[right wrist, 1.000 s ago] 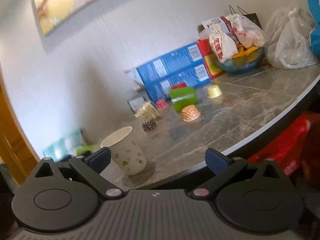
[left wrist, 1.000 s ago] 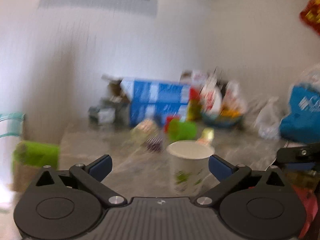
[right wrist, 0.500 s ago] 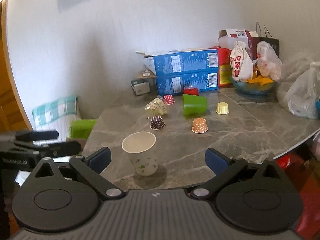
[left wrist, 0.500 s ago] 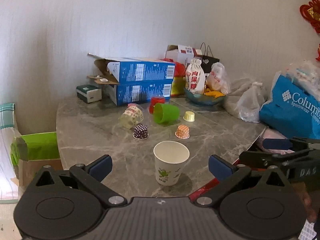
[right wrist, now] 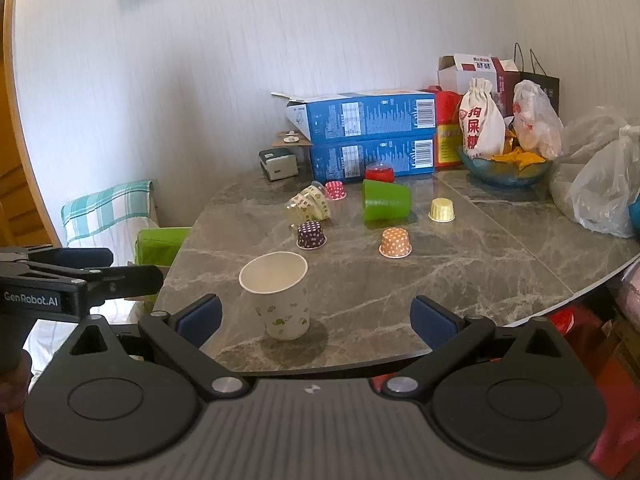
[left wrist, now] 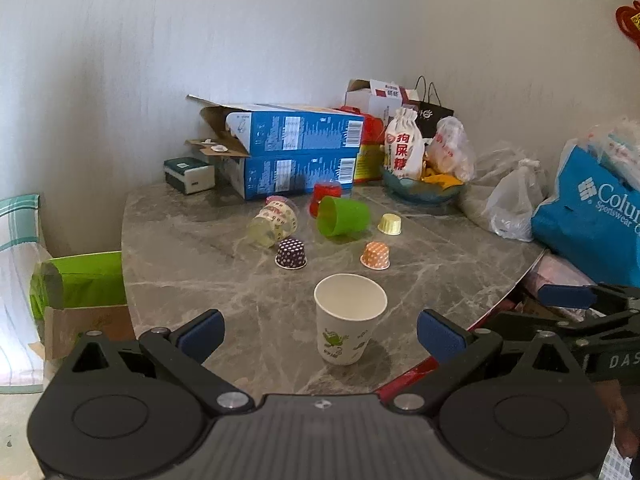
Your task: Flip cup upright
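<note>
White paper cup with green leafy print [left wrist: 347,318] standing upright, mouth up, near the front edge of the grey marble-look table [left wrist: 180,248], nothing touching it. Left gripper [left wrist: 318,336] spread wide, hovering off the front edge with the cup sitting ahead between its blue pads [left wrist: 200,334]. Right gripper [right wrist: 316,318] also wide open, holding nothing, cup a bit left of centre ahead of it. Further back toward the middle: green plastic cup [left wrist: 343,216] lying on its side, clear printed plastic cup [left wrist: 272,226] tipped over too, purple polka-dot cupcake liner [left wrist: 291,254] and orange dotted liner [left wrist: 375,255] upside down. Stacked blue cardboard boxes [left wrist: 296,152] along the far edge by the wall
</note>
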Action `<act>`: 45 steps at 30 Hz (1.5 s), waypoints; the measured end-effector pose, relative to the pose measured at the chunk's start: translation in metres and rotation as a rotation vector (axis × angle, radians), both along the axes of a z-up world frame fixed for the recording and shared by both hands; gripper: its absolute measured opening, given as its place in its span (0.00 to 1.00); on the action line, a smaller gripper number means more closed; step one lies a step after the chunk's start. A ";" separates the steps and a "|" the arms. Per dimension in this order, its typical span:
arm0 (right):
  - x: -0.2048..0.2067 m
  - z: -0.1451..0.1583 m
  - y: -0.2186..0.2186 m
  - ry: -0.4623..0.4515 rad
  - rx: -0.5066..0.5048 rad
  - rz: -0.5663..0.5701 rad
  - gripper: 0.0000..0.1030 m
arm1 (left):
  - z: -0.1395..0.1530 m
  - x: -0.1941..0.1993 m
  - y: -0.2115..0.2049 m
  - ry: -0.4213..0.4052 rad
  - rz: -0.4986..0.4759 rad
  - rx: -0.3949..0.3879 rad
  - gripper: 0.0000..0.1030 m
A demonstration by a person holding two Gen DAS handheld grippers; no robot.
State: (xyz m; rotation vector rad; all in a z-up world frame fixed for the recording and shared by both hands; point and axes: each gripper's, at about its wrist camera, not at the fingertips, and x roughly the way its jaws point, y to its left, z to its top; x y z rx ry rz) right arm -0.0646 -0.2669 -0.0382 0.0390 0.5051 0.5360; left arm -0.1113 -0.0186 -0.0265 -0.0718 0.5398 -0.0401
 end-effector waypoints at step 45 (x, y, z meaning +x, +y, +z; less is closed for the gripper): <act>0.019 -0.004 -0.013 0.034 0.052 -0.014 0.99 | 0.000 0.012 -0.004 0.004 0.023 0.013 1.00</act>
